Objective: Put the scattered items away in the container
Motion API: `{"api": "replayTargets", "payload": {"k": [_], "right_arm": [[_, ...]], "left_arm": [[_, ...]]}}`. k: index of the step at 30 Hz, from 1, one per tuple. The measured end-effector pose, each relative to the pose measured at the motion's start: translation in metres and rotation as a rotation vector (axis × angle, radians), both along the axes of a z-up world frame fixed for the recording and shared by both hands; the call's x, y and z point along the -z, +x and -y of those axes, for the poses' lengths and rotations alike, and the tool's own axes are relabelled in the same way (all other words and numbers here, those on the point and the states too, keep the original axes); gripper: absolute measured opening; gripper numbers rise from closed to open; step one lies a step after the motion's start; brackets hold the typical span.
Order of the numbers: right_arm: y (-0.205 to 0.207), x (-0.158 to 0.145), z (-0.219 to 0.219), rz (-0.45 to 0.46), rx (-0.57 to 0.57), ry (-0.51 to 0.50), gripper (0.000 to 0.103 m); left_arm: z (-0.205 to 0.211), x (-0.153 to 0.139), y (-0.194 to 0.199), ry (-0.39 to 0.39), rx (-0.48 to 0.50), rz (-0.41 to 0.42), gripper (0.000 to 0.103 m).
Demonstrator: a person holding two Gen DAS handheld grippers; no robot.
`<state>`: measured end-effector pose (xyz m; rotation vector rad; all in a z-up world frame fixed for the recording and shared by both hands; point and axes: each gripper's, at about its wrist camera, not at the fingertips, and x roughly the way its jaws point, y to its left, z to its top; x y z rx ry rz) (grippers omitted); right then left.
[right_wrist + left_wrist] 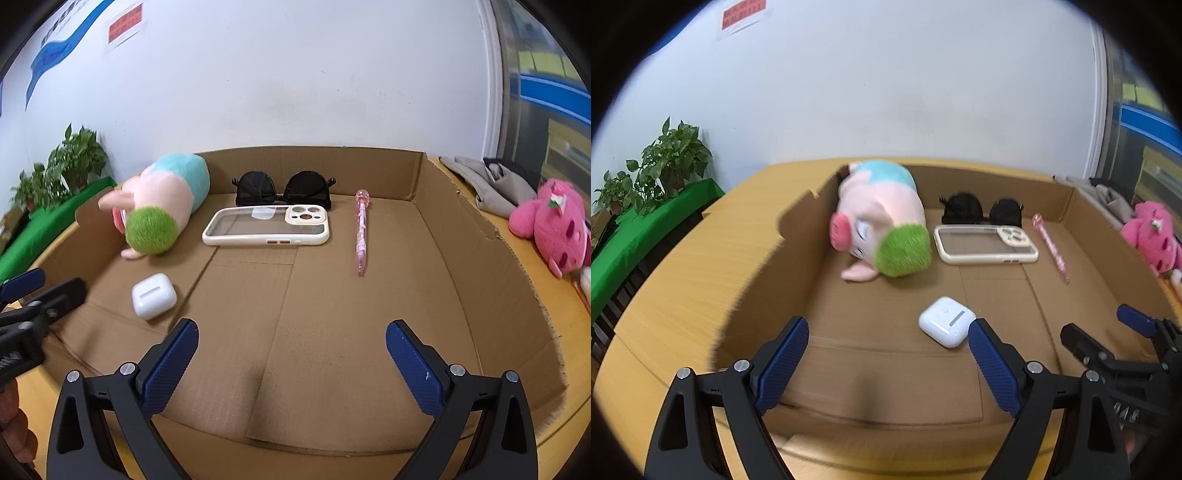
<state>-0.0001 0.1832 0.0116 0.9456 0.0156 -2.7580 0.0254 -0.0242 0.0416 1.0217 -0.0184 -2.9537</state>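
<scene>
While both tools tilt downward over the near edge of the cardboard box (pixel 480 229), the right gripper (pixel 291 354) stands with its blue-padded jaws spread wide and nothing between them, only bare cardboard floor showing in the gap. The left gripper (pixel 888 354) hangs beside it at a similar downward slant, its jaws likewise parted and empty; the white earbud case (pixel 946 321) lies on the box floor just beyond its right-hand pad, whether touching it cannot be told. In the right wrist view the left tool's fingertips enter from the left edge, near that same case, and part of a hand (pixel 14 424) shows at the lower left corner. Farther in, a clear phone case (pixel 266 225) with a cream rim lies flat near the middle of the box, and black sunglasses (pixel 282 190) sit just behind it against the far wall. A pink pen (pixel 361 232) lies to the right of the phone case, pointing toward the far wall, apart from it. A plush pig (pixel 162 206) with a green patch and a blue back leans in the far left corner of the box. Outside the box, on the wooden table (pixel 683 266) to the right, lies a pink plush toy (pixel 554 225), with a beige cloth (pixel 487 184) behind it.
</scene>
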Motion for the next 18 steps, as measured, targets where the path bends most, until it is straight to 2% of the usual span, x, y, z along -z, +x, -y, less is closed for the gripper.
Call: {"api": "replayTargets", "payload": {"k": [4,7,9,13,18], "right_arm": [[0.04,-0.035,-0.009,-0.077,-0.062,0.043,0.103],[0.082,-0.045,-0.026,-0.069,-0.155,0.118,0.103],[0.105,-0.04,-0.045,-0.03,-0.182,0.151,0.103],[0.148,-0.015,-0.104,0.087,-0.201,0.203,0.103],[0.177,0.028,-0.167,0.264,-0.197,0.159,0.103]], "left_arm": [[0.023,-0.023,0.028,-0.047,0.059,-0.012,0.088],[0.046,-0.024,0.054,-0.038,0.142,0.037,0.088],[0.061,-0.016,0.071,-0.041,0.192,0.093,0.088],[0.084,0.014,0.098,-0.099,0.266,0.189,0.088],[0.103,0.062,0.118,-0.106,0.392,0.331,0.088]]}}
